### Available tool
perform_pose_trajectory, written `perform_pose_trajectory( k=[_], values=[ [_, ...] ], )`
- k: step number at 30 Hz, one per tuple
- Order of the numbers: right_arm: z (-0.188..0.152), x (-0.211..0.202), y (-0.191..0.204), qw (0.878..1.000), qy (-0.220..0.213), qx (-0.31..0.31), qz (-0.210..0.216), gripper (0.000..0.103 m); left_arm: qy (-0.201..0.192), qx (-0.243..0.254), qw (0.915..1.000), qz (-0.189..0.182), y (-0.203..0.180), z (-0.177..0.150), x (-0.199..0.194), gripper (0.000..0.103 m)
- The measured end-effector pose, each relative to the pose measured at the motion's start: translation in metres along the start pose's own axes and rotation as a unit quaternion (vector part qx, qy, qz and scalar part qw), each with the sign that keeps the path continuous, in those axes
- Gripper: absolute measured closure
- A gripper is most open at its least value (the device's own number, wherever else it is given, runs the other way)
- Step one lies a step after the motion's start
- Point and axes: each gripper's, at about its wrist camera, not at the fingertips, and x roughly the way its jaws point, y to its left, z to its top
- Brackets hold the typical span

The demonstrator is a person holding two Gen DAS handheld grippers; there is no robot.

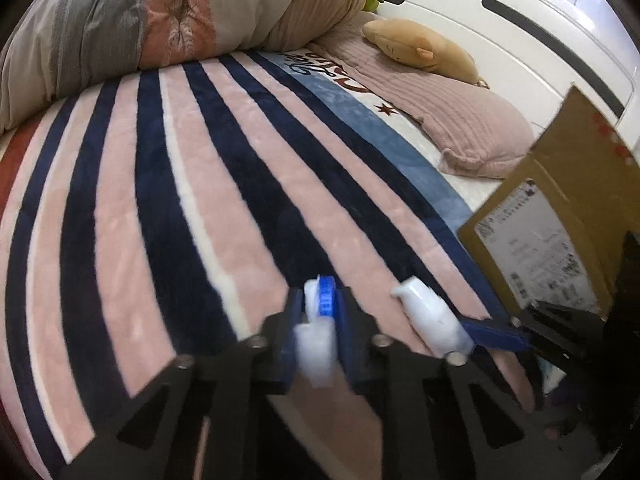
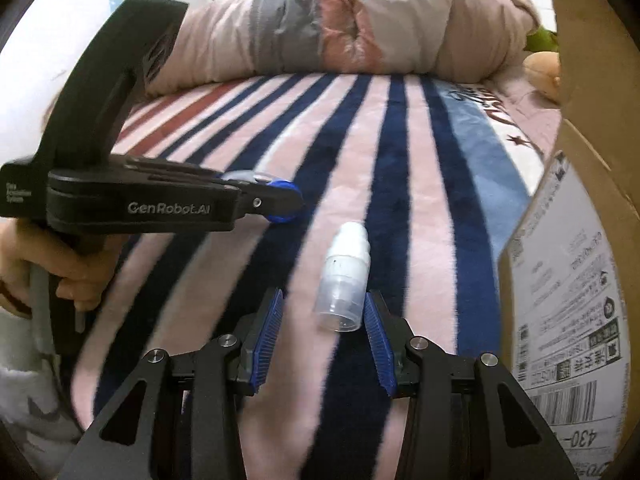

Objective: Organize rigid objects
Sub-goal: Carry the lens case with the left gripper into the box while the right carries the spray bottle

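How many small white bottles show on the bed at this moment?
2. One small white bottle is clamped in the left gripper; the other white bottle lies on the striped blanket between the right gripper's open fingers. The cardboard box may hide more.

bed: striped blanket (image 1: 208, 184) | rolled quilt (image 1: 180, 12) at far end | pink pillow (image 1: 476, 132) | tan soft toy (image 1: 424, 48) on pillow

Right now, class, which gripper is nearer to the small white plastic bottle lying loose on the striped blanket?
Right. The right gripper has its open jaws either side of the small white plastic bottle. The left gripper is off to that bottle's left, shut on a blue-and-white item.
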Motion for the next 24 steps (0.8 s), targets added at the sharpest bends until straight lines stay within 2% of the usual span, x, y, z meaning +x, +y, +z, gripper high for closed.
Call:
perform_pose_trajectory(
  k=[3, 9, 10, 11, 15, 20, 24],
  values=[
    [0.003, 0.005, 0.003, 1.0, -0.005, -0.006, -0.021, 0.065, 0.001, -0.007, 1.0, 0.005, 0.002, -0.008, -0.006, 0.09],
    [0.01, 0.019, 0.002, 1.0, -0.007, 0.005, -0.029, 0.065, -0.001, -0.022, 0.9997, 0.002, 0.005, -0.015, -0.002, 0.091],
    [0.009, 0.02, 0.003, 0.999, -0.006, 0.003, -0.033, 0.07, -0.004, -0.021, 0.9998, 0.005, 0.003, -0.017, -0.002, 0.091],
    [0.01, 0.021, 0.003, 0.999, -0.007, 0.003, -0.038, 0.083, -0.004, -0.019, 0.9998, 0.005, 0.002, -0.018, -0.003, 0.091],
    [0.01, 0.017, 0.004, 0.999, -0.014, -0.003, -0.039, 0.083, -0.008, -0.024, 0.9997, 0.005, 0.003, -0.021, -0.014, 0.091],
    [0.015, -0.003, 0.017, 0.999, -0.035, -0.017, -0.025, 0.083, -0.036, -0.035, 0.9985, 0.022, 0.005, -0.025, -0.048, 0.091],
    [0.023, -0.035, 0.036, 0.997, -0.067, -0.033, -0.001, 0.083, -0.07, -0.025, 0.9967, 0.033, -0.006, -0.027, -0.088, 0.091]
  ],
)
